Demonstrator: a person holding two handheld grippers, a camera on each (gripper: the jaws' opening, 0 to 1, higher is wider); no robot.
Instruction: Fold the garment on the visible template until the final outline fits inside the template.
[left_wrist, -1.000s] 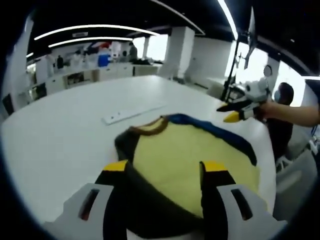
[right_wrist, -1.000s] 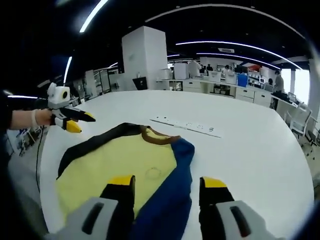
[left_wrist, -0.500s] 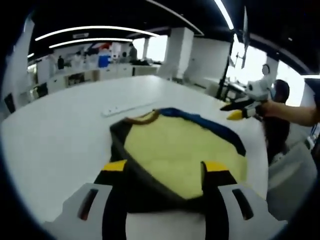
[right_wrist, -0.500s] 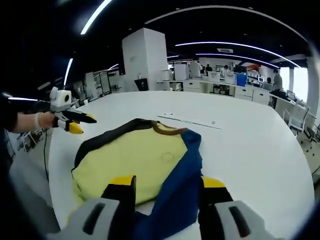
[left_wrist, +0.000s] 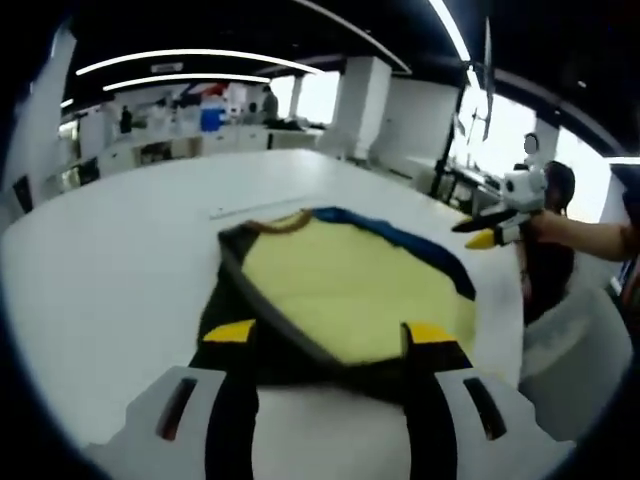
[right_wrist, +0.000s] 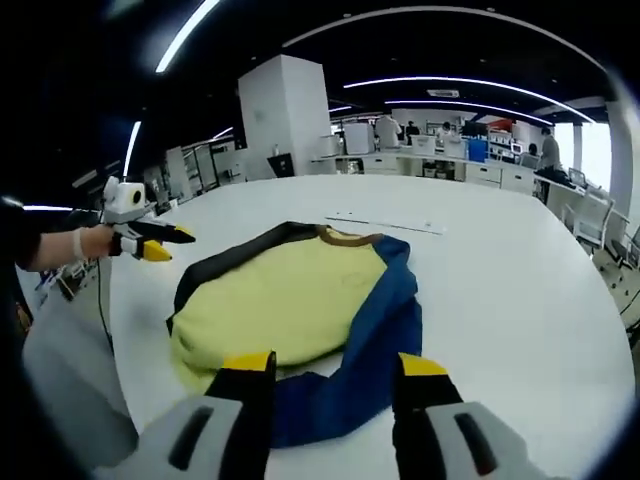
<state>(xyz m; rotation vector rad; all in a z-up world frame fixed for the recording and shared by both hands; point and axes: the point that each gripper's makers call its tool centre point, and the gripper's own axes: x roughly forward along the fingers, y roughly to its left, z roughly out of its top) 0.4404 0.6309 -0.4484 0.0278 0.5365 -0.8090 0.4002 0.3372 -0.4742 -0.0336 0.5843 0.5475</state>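
A yellow shirt (left_wrist: 345, 290) with a brown collar (right_wrist: 347, 237), a dark grey sleeve (left_wrist: 235, 290) and a blue sleeve (right_wrist: 385, 325) lies flat on the white table (left_wrist: 110, 260). Its hem faces both grippers. My left gripper (left_wrist: 330, 335) is open just short of the hem on the grey-sleeve side, holding nothing. Over the blue sleeve's lower end, my right gripper (right_wrist: 335, 365) is open with nothing in it. The right gripper (left_wrist: 490, 235) hangs in a hand at the table's right edge. The left gripper (right_wrist: 150, 243) hovers off the table's left edge.
A long white strip (right_wrist: 385, 224) lies on the table beyond the collar. Desks, shelves and a white pillar (right_wrist: 285, 115) stand far behind. A person (left_wrist: 555, 235) is at the right edge of the left gripper view. Bare table spreads right of the blue sleeve.
Both views have drawn back from the shirt, so its hem now lies ahead of the jaws instead of under them. Both grippers stay open.
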